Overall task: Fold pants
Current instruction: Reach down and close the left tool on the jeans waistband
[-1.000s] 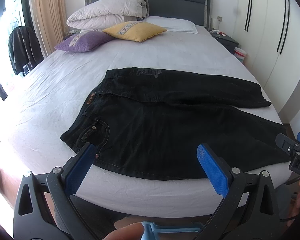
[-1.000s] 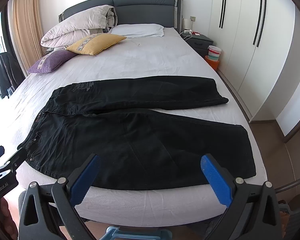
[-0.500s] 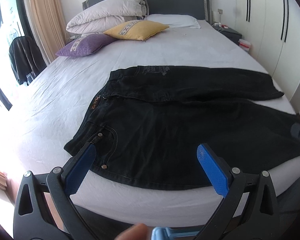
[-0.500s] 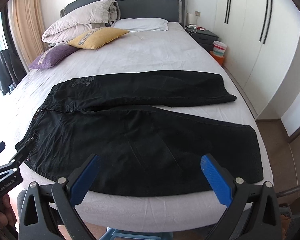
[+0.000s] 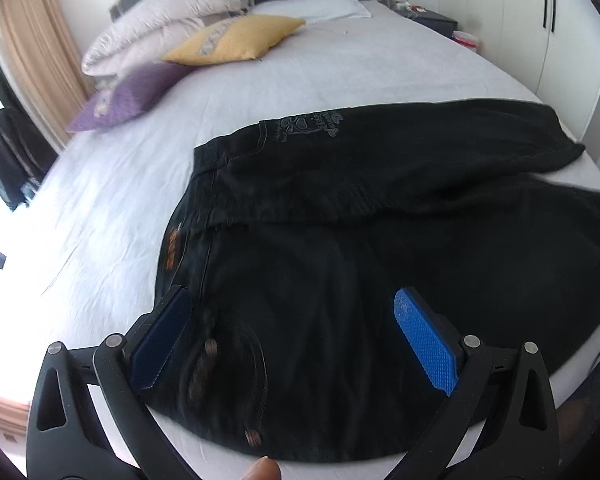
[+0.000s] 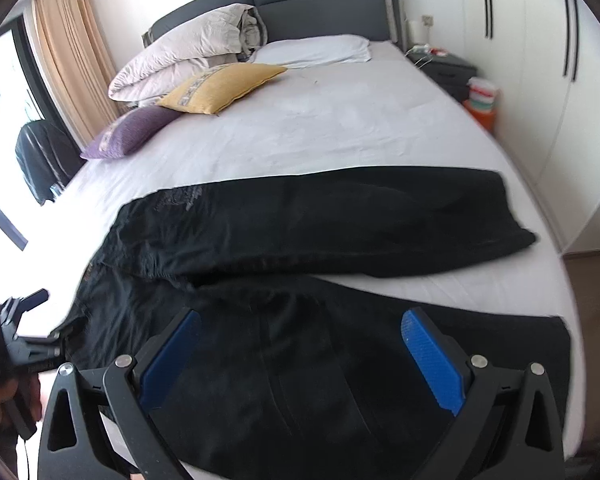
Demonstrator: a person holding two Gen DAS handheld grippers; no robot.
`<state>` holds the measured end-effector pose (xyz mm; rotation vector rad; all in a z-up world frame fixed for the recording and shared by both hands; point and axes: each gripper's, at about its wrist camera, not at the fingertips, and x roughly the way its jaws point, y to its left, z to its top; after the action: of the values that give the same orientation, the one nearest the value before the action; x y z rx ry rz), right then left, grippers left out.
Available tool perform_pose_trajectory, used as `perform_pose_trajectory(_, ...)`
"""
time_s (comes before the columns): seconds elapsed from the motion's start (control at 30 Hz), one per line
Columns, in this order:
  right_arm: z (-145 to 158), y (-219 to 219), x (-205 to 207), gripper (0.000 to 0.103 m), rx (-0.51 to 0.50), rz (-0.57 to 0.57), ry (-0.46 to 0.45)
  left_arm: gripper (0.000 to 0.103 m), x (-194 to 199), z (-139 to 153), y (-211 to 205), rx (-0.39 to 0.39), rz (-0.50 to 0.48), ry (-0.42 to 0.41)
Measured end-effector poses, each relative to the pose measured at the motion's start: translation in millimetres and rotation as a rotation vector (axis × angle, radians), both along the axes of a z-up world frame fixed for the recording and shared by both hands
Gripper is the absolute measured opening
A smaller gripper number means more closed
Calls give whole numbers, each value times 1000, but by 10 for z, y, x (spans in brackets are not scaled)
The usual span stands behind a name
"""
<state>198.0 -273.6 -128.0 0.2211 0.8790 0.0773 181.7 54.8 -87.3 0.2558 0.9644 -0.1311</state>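
Pants (image 6: 300, 320) lie flat on the bed (image 6: 339, 128), long axis running across it left to right: waist on your left, hems on your right. The two legs are splayed in a V, near leg (image 6: 339, 380) along the bed's front edge, far leg (image 6: 359, 216) further in with a strip of sheet showing between them toward the hems. Your left gripper (image 5: 296, 344) sits over the waistband corner (image 5: 220, 360), by the pocket rivets and button; jaws spread wide, nothing held, left pad right at the waist edge. Your right gripper (image 6: 300, 360) hangs over the middle of the near leg, also spread wide and empty. The near hem (image 6: 555, 360) is well off to its right, so that hand looks to need a shift along the leg if you want a hem grab. Left is the nearer hand for the waist, right for the hems. Likely first fold, as I read it: bring one leg over the other along the long axis, which wants waist and hem lifted together. Yellow cushion (image 6: 224, 88), purple cushion (image 6: 128, 132) and duvet (image 6: 188, 60) sit by the headboard, well apart from the pants, nothing in the fold path. Watch the near leg: it lies at the mattress edge and could slide off. Left view is motion-blurred, so whether that pad touches the cloth is unclear.
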Motion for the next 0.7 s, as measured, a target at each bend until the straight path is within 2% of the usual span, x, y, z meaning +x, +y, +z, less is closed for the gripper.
perform_pose_trajectory(0.1, -156, -83, 209, 103, 78, 23, 23, 103, 590, 78, 131, -36, -59, -21)
perform_pose_trajectory(0.2, -287, -111, 371, 103, 143, 91, 38, 103, 1229, 113, 195, -27, -216, -43)
perform_pose_trajectory(0.3, -370, -81, 482, 103, 124, 161, 41, 103, 1921, 25, 216, 71, -317, -28)
perform_pose_trajectory(0.37, -427, -67, 556, 103, 112, 207, 45, 103, 2416, -137, 271, 117, -385, 28)
perform_pose_trajectory(0.4, -455, -67, 597, 103, 110, 226, 49, 103, 2596, -209, 310, 134, -388, 49)
perform_pose_trajectory(0.57, -562, -70, 743, 103, 149, 296, 53, 103, 3173, -565, 376, 125, -406, 159)
perform_pose_trajectory(0.63, -603, -67, 777, 103, 171, 316, 54, 103, 3295, -686, 387, 145, -423, 191)
perform_pose_trajectory(0.7, -647, -49, 802, 103, 176, 337, 54, 97, 3407, -864, 419, 146, -433, 237)
